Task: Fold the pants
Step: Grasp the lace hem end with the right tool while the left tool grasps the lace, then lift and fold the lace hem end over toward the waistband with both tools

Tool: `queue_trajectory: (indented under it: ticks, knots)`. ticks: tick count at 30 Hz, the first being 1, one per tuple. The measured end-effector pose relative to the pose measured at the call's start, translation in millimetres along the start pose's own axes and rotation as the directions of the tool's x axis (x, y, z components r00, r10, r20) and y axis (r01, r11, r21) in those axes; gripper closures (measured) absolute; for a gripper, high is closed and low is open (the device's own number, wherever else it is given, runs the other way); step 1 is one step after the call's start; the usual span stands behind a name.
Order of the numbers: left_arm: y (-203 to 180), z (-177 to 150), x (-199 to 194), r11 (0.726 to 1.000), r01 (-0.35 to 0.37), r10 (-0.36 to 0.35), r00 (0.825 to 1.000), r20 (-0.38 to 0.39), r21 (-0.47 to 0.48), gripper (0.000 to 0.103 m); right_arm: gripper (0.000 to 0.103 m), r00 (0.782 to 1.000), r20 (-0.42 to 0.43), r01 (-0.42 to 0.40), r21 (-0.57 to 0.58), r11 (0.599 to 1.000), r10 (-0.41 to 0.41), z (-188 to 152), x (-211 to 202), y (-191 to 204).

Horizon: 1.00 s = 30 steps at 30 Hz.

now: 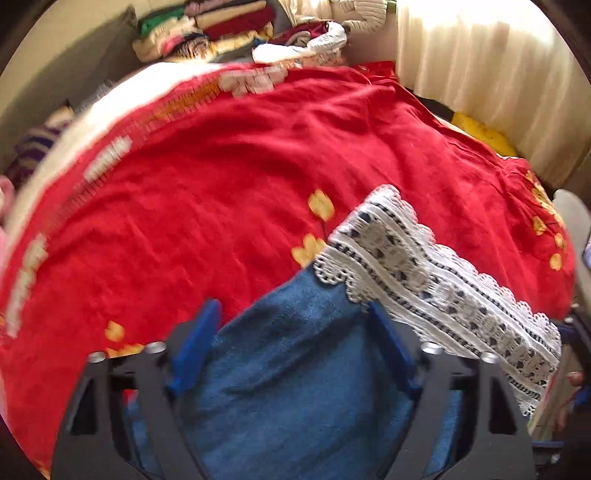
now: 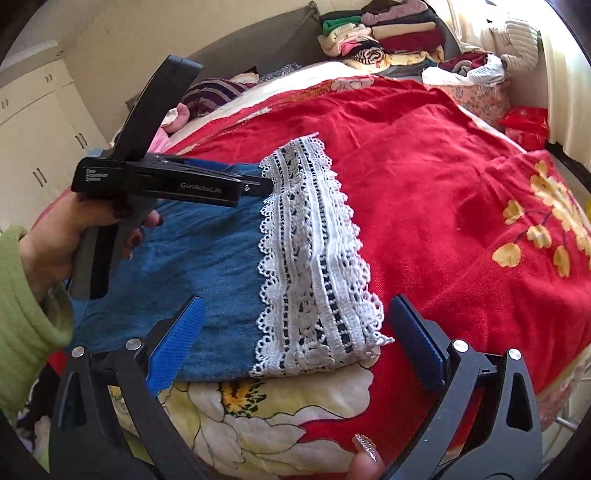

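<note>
From the left wrist view, the left gripper [image 1: 295,350] hangs low over the blue pants [image 1: 291,391], its blue pads [image 1: 197,347] standing either side of the cloth with a clear gap; the picture is smeared there, but the jaws look well parted and not pressing on anything. The pants lie on the red bedspread [image 1: 240,177], and their white lace cuff [image 1: 424,273] runs off to the right of the jaws. Beyond the bedspread's far edge sits a heap of folded clothes [image 1: 207,29], and a pale curtain [image 1: 480,74] hangs to the right of the bedspread. From the right wrist view, the right gripper [image 2: 295,339] has its jaws spread wide, one pad [image 2: 177,339] over the blue cloth and the other over the red bedspread [image 2: 443,184], with the near end of the lace cuff [image 2: 314,266] between them and untouched. The pants [image 2: 192,258] lie flat near the front edge of the bedspread, cuff toward its middle. A hand [image 2: 48,243] in a green sleeve [image 2: 22,314] holds the left gripper [image 2: 258,186], its tip right at the far corner of the cuff. White cupboards [image 2: 40,122] stand to the left of the bed.
</note>
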State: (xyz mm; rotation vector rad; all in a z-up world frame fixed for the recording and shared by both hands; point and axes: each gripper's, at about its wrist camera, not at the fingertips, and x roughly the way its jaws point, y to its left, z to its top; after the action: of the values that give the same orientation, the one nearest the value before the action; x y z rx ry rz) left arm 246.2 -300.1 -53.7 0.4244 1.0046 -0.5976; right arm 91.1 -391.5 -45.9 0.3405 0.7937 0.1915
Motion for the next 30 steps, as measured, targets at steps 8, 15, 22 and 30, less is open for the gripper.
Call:
queue_trajectory:
  ticks: [8,15,22,30]
  knots:
    - [-1,-5,-2,0.999,0.021,-0.021,1.000,0.020,-0.034,0.057,0.040,1.000,0.017,-0.006,-0.009,1.000,0.006,0,4,4]
    - [-6,-12,-12,0.999,0.023,-0.021,0.998,0.058,-0.038,0.087,0.077,0.996,0.003,-0.092,-0.023,0.996,0.092,1,-1,5]
    - [17,-20,-42,0.982,0.138,-0.117,0.980,0.162,-0.132,0.093,0.080,0.982,0.034,-0.184,-0.096,0.978,0.188,9,-16,35]
    - [57,-51,-89,0.945,0.242,-0.166,0.935,0.314,-0.220,0.093,0.080,0.962,0.053,-0.245,-0.260,0.934,0.267,13,-36,98]
